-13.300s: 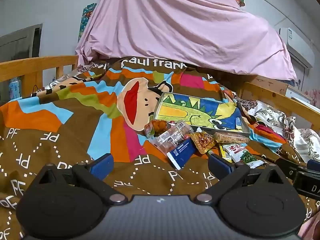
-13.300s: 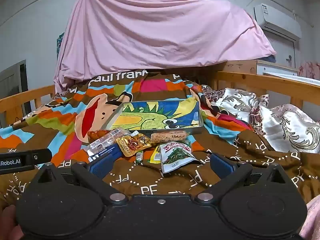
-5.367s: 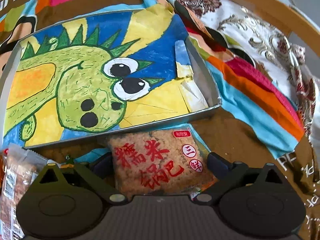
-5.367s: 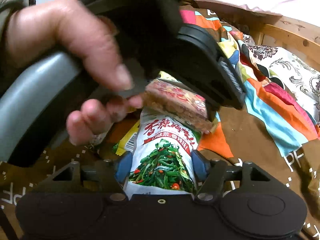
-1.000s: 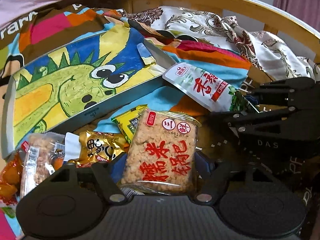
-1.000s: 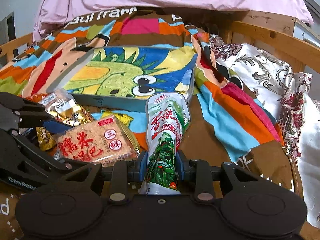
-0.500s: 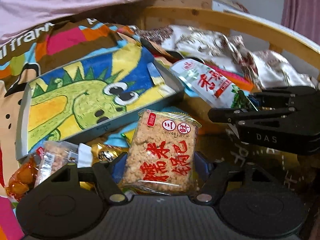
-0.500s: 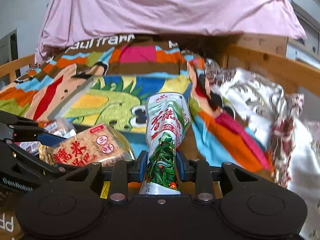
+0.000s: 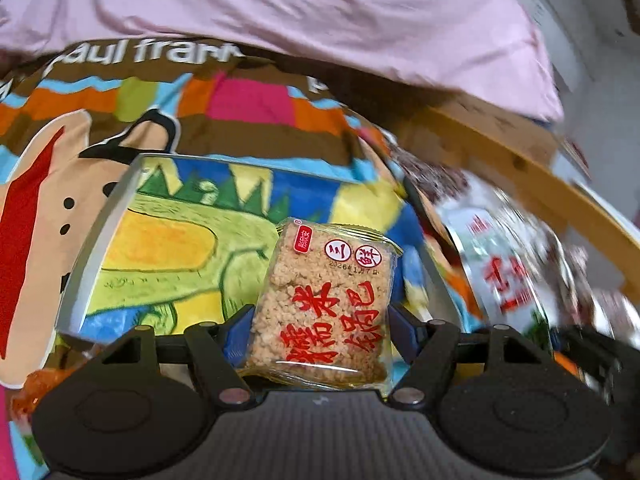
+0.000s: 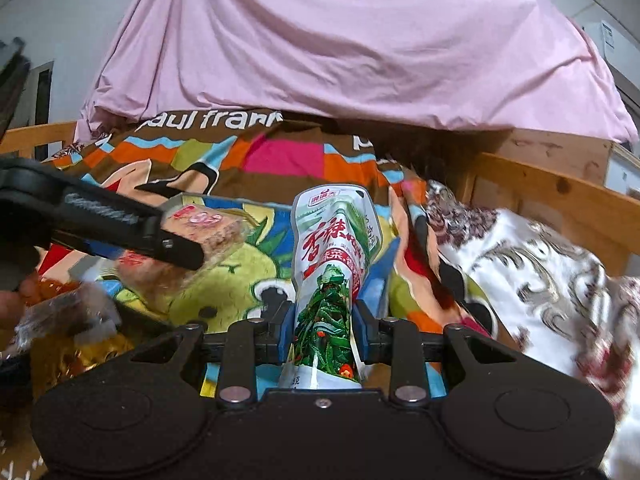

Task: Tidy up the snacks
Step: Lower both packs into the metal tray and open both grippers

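My left gripper [image 9: 320,332] is shut on a clear pack of puffed rice cake with red characters [image 9: 328,300] and holds it in the air over the near edge of the metal tray lined with a green dinosaur drawing [image 9: 96,240]. My right gripper [image 10: 324,332] is shut on a white and green pickled vegetable pouch [image 10: 332,264], held upright above the tray's right end [image 10: 384,268]. In the right wrist view the left gripper [image 10: 120,232] and its rice cake pack [image 10: 204,236] show at the left, over the tray.
Several loose snack packs lie on the brown Paul Frank blanket by the tray's near left corner [image 10: 68,320]. A pink sheet [image 10: 340,40] hangs behind. A wooden bed rail [image 10: 552,192] and a white patterned pillow [image 10: 540,272] are on the right.
Both grippers have lifted their packs off the blanket and carried them forward over the tray. The left gripper has swung left, toward the tray's middle.
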`<state>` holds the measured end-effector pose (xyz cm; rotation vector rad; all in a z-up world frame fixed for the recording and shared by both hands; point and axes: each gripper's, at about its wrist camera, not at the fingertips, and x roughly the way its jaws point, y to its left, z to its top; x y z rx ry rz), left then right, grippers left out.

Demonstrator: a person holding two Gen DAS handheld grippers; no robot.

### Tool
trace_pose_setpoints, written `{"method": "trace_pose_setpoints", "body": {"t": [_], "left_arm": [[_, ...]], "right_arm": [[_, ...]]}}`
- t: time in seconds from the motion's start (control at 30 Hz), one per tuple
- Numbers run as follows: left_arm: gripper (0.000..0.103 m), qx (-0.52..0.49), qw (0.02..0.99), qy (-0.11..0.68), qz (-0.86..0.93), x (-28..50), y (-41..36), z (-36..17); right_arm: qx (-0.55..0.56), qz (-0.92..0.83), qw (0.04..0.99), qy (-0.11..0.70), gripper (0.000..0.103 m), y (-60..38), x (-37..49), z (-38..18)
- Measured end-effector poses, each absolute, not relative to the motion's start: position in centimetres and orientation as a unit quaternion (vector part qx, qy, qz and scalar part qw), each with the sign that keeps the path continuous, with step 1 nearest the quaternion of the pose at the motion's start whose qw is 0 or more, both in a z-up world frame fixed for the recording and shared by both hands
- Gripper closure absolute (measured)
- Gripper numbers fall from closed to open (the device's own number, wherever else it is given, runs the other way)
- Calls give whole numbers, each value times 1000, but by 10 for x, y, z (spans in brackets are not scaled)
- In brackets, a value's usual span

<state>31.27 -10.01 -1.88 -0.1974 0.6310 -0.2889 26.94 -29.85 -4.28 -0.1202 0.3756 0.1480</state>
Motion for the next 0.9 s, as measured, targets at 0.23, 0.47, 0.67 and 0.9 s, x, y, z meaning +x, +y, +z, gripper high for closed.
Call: {"method": "trace_pose_setpoints", "body": {"t": [0.23,0.47,0.67,0.9], "left_arm": [[29,-115,937,314,-100,356,-104,-25],[29,-107,932,342,-57,386,-112,-41],[29,-101,927,361,-29,397,-113,-55],[29,-96,922,375,-17,400,-115,-64]], "right_arm": [[-57,79,978,185,70,-290,309,-54],[-38,76,971,224,69,-291,337,-67],[-38,77,965,248,67,-290,346,-74],[-44,74,962,259,64,-289,349,-80]]}}
